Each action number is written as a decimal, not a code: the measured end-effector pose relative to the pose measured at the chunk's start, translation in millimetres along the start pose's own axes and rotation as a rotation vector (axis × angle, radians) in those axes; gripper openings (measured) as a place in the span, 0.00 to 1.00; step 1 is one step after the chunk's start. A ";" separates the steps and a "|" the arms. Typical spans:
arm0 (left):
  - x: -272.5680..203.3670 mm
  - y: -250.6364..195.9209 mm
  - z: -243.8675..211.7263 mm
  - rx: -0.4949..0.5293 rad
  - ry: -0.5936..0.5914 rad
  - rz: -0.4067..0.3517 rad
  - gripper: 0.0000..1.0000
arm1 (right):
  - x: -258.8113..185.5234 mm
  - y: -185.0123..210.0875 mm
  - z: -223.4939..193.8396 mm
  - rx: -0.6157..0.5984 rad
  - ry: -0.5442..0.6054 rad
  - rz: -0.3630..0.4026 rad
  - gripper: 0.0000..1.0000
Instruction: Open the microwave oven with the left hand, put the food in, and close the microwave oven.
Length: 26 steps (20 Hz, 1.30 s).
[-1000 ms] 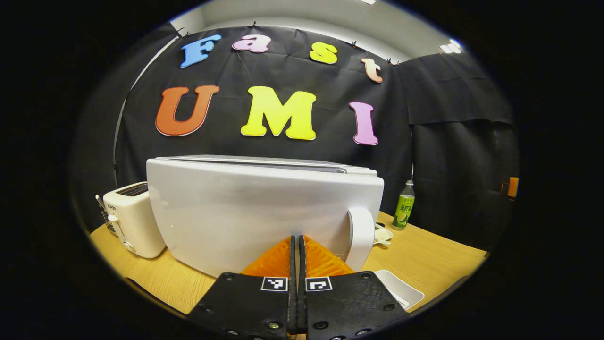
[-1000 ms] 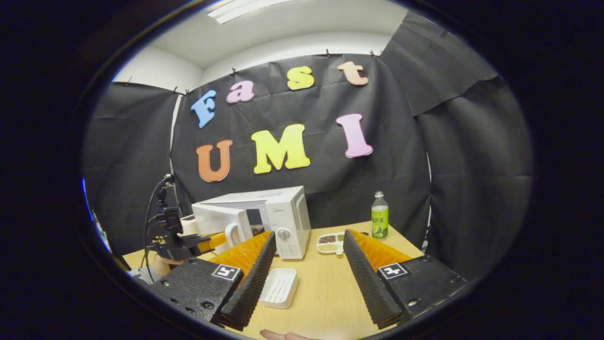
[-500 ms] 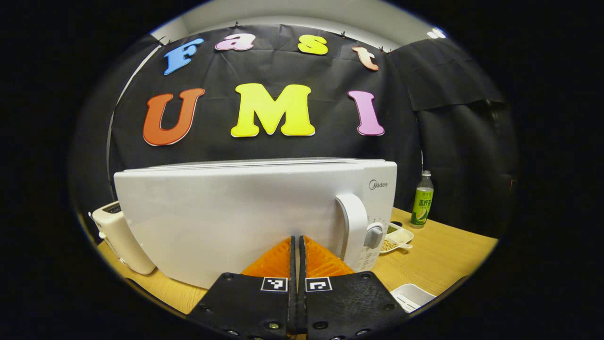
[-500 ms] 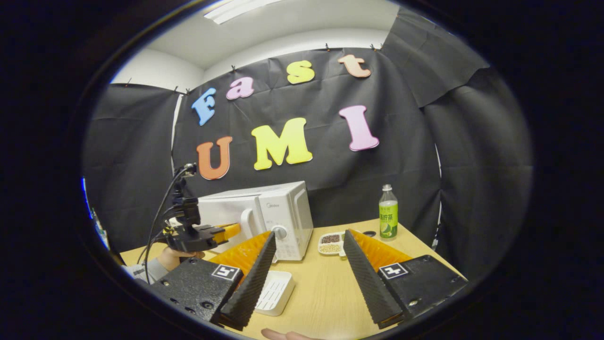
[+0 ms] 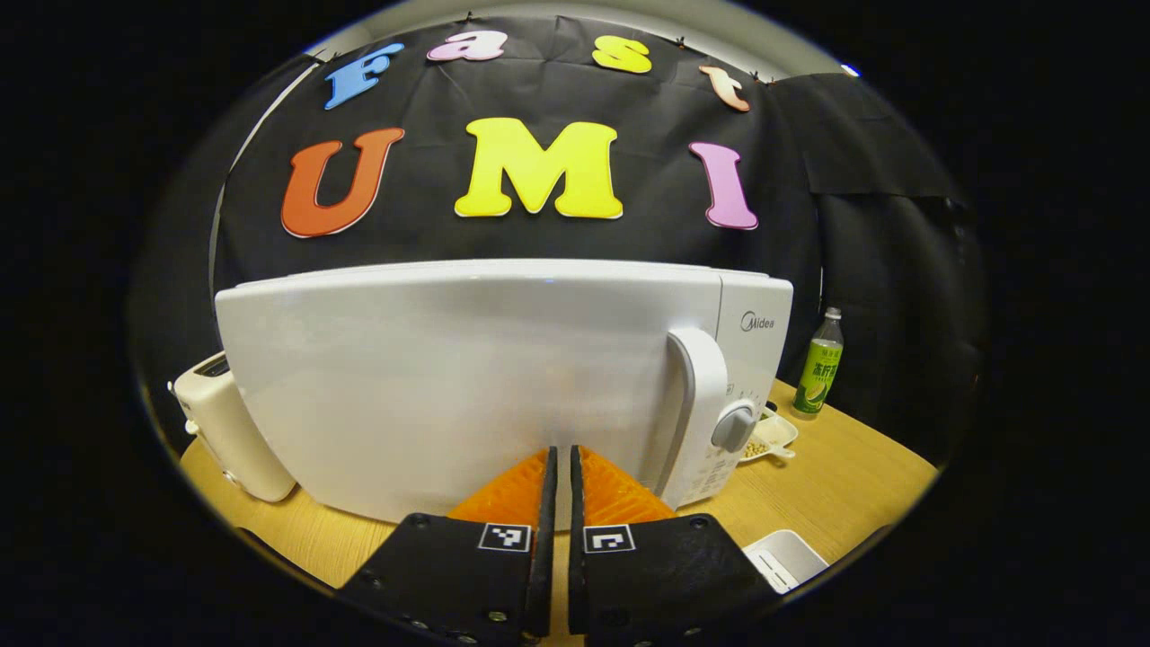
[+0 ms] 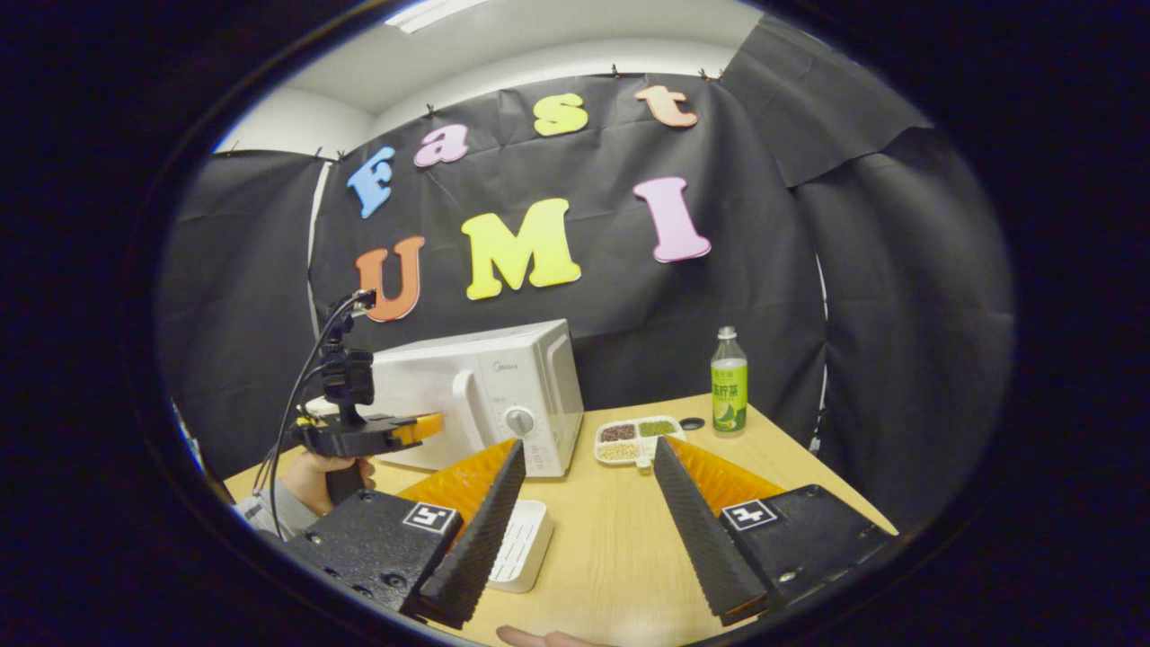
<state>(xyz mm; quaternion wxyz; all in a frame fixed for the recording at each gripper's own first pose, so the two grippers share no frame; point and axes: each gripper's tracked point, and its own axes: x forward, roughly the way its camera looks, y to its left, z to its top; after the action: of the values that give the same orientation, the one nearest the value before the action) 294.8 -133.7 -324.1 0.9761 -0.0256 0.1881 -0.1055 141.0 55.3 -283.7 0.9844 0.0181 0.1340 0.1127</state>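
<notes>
Left gripper view first: our left gripper (image 5: 559, 467) has its jaws pressed together, holding nothing, tips right up against the microwave oven (image 5: 503, 386) door low at 6 o'clock; whether they actually touch it we can't tell. The door looks flush with the body, its handle (image 5: 705, 404) at about 4 o'clock and the knob (image 5: 735, 428) just beside it. A toaster (image 5: 229, 427) sits at 9 o'clock, a green bottle (image 5: 819, 373) at 3, and a white tray (image 5: 786, 557) pokes in at 5 on the tabletop (image 5: 835, 476). Right gripper view: our right gripper (image 6: 588, 472) has its jaws spread wide, empty, hovering over the tabletop. Between them, up towards 12 o'clock, is a divided dish (image 6: 638, 436) of beans or similar, which we guess is spare food sitting outside the oven. The left gripper shows here at 9 o'clock, against the door. Our read: the door looks closed, so the task seems basically done, though we can't see inside to confirm the food's in there.
</notes>
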 end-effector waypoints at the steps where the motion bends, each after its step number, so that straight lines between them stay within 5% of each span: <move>1: -11.5 1.1 1.1 -0.018 0.003 -0.002 0.09 | -3.6 2.1 -0.4 -0.010 0.008 -0.011 0.93; 3: -38.5 4.3 1.4 -0.049 0.007 0.012 0.44 | -13.2 7.7 -0.4 -0.027 0.023 -0.026 0.92; 5: -69.1 8.7 10.1 -0.043 -0.011 0.032 0.98 | -27.6 13.9 4.2 -0.036 0.026 -0.045 0.93; 7: -103.8 12.1 19.3 -0.034 -0.032 0.049 0.96 | -45.2 21.5 11.2 -0.055 0.018 -0.065 0.92; 8: -121.7 14.8 25.5 -0.031 -0.039 0.061 0.84 | -52.0 28.5 15.5 -0.061 0.010 -0.069 0.92; 11: -179.7 18.1 45.8 -0.013 -0.071 0.087 0.96 | -79.5 48.4 31.1 -0.078 -0.002 -0.072 0.93; 19: -325.0 26.4 104.8 0.050 -0.175 0.210 0.95 | -156.4 71.5 104.1 -0.098 -0.124 -0.108 0.92; 20: -340.3 24.6 112.0 0.056 -0.187 0.217 0.84 | -164.3 72.0 113.0 -0.096 -0.141 -0.108 0.92; 21: -355.3 22.6 117.2 0.057 -0.199 0.218 0.96 | -172.3 71.2 120.1 -0.094 -0.157 -0.110 0.92; 24: -393.4 16.1 132.4 0.050 -0.249 0.203 0.96 | -193.1 69.8 133.0 -0.100 -0.177 -0.108 0.82; 25: -403.1 15.0 134.4 0.047 -0.260 0.198 0.86 | -197.1 70.2 134.2 -0.103 -0.175 -0.105 0.82; 26: -410.7 17.0 133.3 0.042 -0.267 0.201 0.96 | -201.3 71.7 133.6 -0.107 -0.173 -0.099 0.92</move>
<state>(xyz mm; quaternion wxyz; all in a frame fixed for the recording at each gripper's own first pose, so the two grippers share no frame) -24.7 -27.2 -53.4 0.9984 0.0000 0.0558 -0.0070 -27.7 78.7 -98.0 0.9962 -0.0314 0.0429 0.0688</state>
